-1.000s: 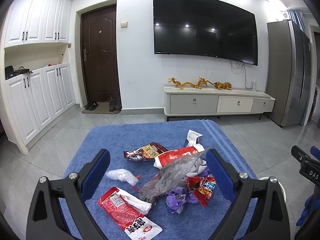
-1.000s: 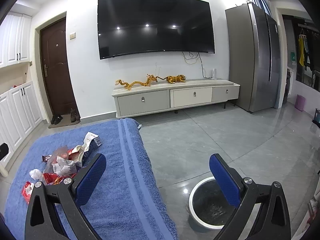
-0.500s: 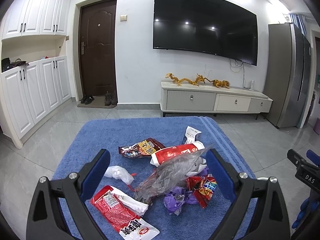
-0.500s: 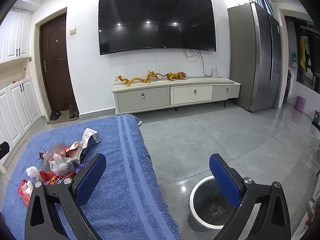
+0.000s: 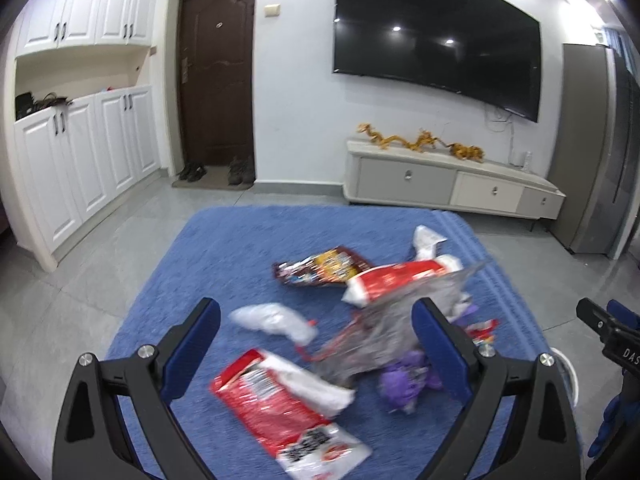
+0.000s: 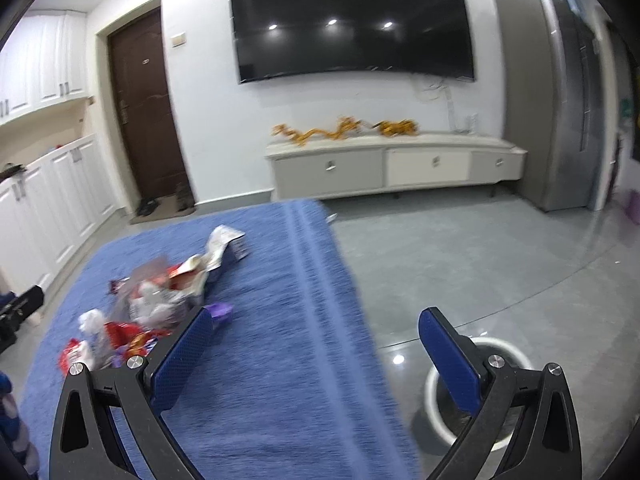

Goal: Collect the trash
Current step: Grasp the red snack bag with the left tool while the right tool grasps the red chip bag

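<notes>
Since all wrappers (image 5: 288, 400) lie on the blue cloth (image 5: 224, 248), I've binned nothing; both claws, left (image 5: 316, 336) and right (image 6: 320, 344), gape wide, empty; bin (image 6: 516, 360) waits.

my left wrist camera looks down over the trash pile (image 5: 360, 320) from close above the blue cloth (image 5: 240, 248), facing the far tv wall. my right wrist camera sits further right, over the cloth's right edge and the bin (image 6: 516, 356); both share pile, cloth, tv (image 6: 352, 20).
</notes>
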Action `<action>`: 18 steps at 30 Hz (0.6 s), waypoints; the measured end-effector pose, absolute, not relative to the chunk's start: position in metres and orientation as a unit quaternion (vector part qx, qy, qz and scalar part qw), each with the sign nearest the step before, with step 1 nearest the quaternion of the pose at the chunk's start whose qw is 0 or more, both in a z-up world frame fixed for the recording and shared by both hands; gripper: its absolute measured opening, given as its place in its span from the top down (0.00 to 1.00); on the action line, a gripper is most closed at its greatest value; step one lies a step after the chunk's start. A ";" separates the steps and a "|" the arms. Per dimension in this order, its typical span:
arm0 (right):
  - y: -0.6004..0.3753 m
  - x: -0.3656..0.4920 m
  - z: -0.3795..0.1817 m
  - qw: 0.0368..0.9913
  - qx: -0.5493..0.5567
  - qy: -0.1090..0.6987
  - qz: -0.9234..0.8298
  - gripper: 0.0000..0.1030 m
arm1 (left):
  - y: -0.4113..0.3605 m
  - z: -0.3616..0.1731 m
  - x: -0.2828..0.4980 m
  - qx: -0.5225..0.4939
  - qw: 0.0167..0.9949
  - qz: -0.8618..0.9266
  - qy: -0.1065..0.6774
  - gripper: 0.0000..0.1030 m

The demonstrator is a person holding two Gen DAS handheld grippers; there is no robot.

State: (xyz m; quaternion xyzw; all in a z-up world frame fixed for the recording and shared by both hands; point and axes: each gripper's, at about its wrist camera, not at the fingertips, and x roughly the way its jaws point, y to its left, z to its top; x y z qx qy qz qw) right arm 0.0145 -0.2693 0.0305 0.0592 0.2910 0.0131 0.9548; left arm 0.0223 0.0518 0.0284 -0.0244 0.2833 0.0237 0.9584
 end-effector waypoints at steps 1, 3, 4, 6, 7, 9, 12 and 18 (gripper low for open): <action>-0.264 0.018 0.027 0.951 0.066 0.299 0.031 0.00 | 0.058 0.025 0.022 -0.024 0.957 0.029 0.288 0.06; -0.251 0.025 0.020 0.943 0.078 0.316 0.072 0.00 | 0.073 0.015 0.018 -0.025 0.952 0.037 0.302 0.06; -0.244 0.029 0.017 0.939 0.082 0.322 0.090 0.00 | 0.078 0.011 0.016 -0.026 0.950 0.039 0.309 0.06; -0.226 0.034 0.009 0.927 0.092 0.340 0.128 0.00 | 0.092 -0.001 0.011 -0.028 0.942 0.043 0.330 0.06; -0.222 0.033 0.008 0.920 0.098 0.353 0.140 0.00 | 0.098 -0.006 0.008 -0.029 0.939 0.046 0.338 0.06; -0.203 0.036 0.002 0.913 0.089 0.360 0.169 0.00 | 0.108 -0.018 0.004 -0.032 0.932 0.047 0.359 0.06; -0.188 0.037 -0.004 0.902 0.083 0.378 0.192 0.00 | 0.116 -0.034 0.001 -0.049 0.919 0.036 0.390 0.06; -0.171 0.046 -0.017 0.889 0.068 0.403 0.208 0.06 | 0.118 -0.065 0.009 -0.112 0.885 -0.022 0.450 0.06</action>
